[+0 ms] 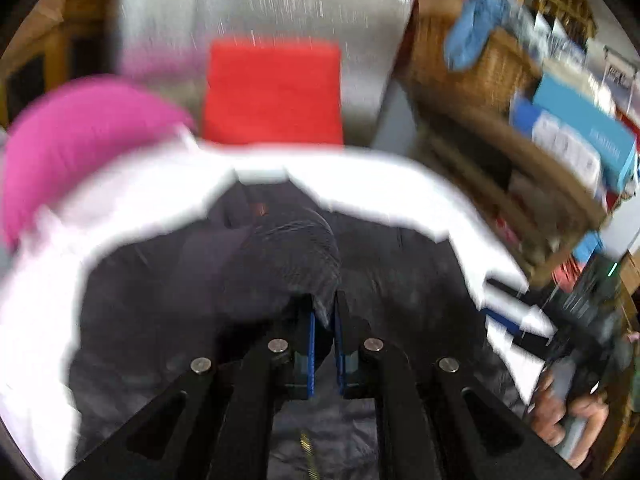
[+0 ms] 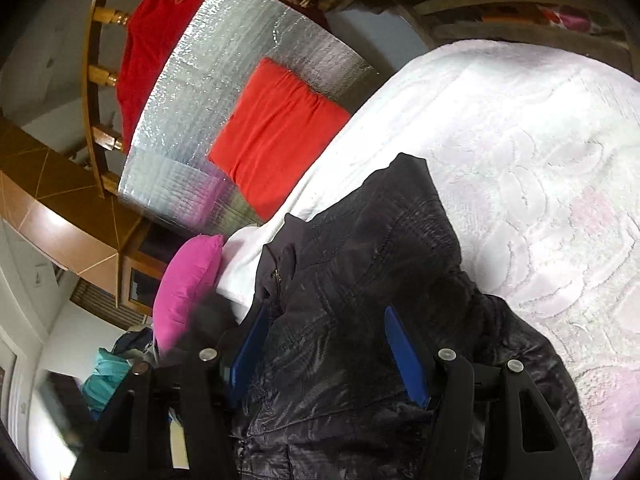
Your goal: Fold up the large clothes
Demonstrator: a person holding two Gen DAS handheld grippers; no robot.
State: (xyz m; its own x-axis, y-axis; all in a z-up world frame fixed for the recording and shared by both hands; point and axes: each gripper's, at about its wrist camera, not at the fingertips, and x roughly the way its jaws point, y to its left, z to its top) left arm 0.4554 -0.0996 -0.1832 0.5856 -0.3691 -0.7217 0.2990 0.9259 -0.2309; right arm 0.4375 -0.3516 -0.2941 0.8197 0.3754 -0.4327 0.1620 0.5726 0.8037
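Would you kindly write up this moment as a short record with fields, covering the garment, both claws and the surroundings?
garment: dark jacket, lying crumpled on a white blanket
left claw: shut on a fold of the jacket
right claw: open, fingers either side of the jacket, not pressing it
nearby: folded red cloth on a silver mat; pink pillow at the blanket's edge
image quality: left wrist view blurred
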